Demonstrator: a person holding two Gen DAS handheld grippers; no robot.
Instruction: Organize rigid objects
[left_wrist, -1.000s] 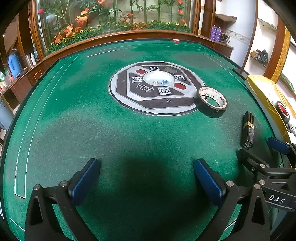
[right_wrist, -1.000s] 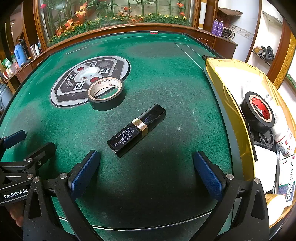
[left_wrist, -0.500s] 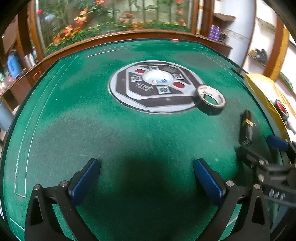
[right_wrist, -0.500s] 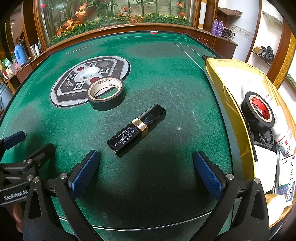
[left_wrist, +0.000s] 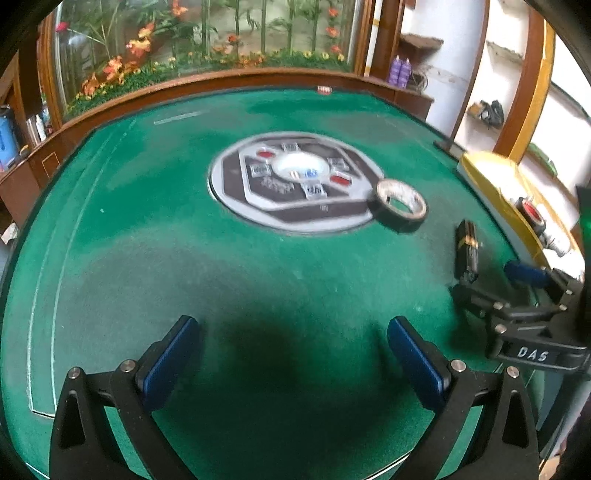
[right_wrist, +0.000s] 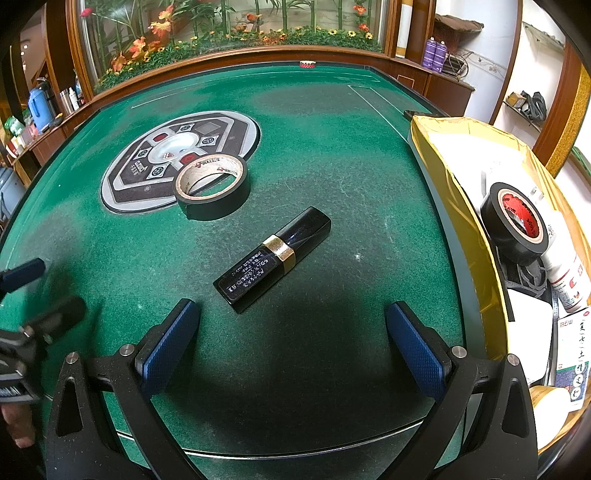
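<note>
A black lipstick tube with a gold band lies on the green felt table, just ahead of my right gripper, which is open and empty. It also shows in the left wrist view. A black tape roll lies flat behind it, at the edge of the centre panel, and shows in the left wrist view. My left gripper is open and empty over bare felt, to the left of the right gripper.
A gold-sided box stands at the table's right edge, holding a red-cored black tape roll, a white bottle and packets. The grey octagonal centre panel sits mid-table. A wooden rim and planter run along the far side.
The left wrist view has swung and blurred; tape and lipstick sit lower in it than before. The right gripper has held still over the lipstick.
</note>
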